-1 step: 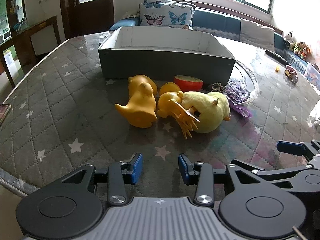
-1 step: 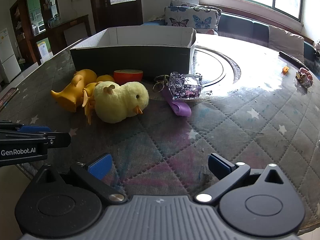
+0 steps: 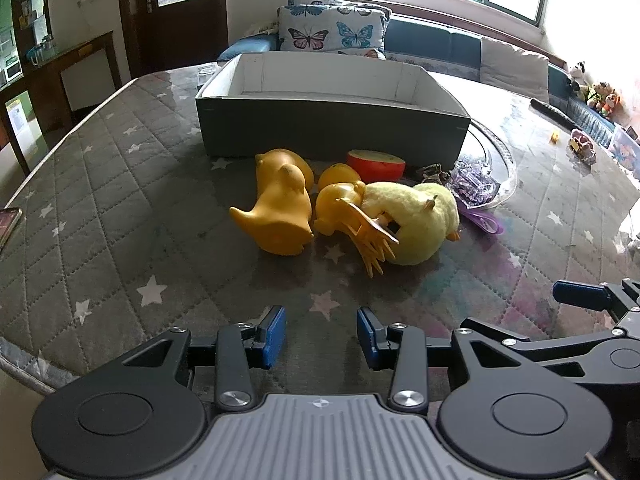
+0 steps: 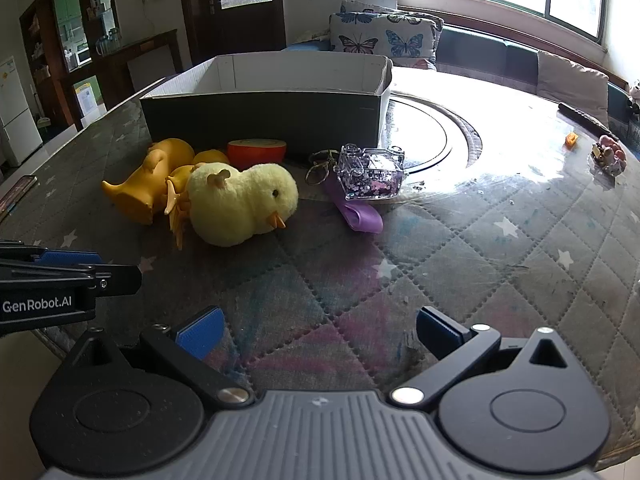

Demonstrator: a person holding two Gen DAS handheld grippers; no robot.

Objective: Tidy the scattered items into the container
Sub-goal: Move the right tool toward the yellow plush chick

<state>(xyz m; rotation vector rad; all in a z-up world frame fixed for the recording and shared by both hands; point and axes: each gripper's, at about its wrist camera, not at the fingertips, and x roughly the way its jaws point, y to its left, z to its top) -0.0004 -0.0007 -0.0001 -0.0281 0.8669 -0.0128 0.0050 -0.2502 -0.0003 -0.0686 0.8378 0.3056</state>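
On quilted grey star-print table cover [image 3: 120, 208], cluster of scattered items just in front of box near wall. Orange rubber duck [image 3: 280, 208] on its side, leftmost of cluster, touching small orange duck [image 3: 336, 208] beside it. Orange comb-like clip [image 3: 372, 244] lying against plush yellow chick [image 4: 240, 204], chick on its side, beak toward right gripper camera. Halved red fruit toy [image 4: 257, 150] behind chick, just beside box wall; another small orange round piece [image 3: 338, 172] left of it. Clear glitter keychain case [image 4: 370, 178] right of chick, metal ring [image 4: 318, 168] at its left, purple strap [image 4: 358, 214] under and in front of it. Chick and clip nearest the grippers, ducks and fruit tucked behind them against box wall.

Dark cardboard box [image 3: 332, 132] with white inside, open top, upright behind cluster; visible inner walls bare, floor of box not visible from either view. Round glass turntable [image 4: 448, 140] right of box, glare on it. Small pink trinket [image 4: 608, 156] and tiny orange piece [image 4: 571, 140] far right, well apart from cluster. Dark remote-like bar [image 3: 554, 114] near far edge. Phone or tablet edge [image 3: 8, 224] at left table edge. Butterfly cushions [image 3: 332, 32] and sofa behind table.

Left gripper [image 3: 321, 336] low over near table edge, jaws parted moderately, nothing between blue pads. Right gripper [image 4: 316, 330] spread wide, nothing held, bare cover between pads. Both well short of cluster.
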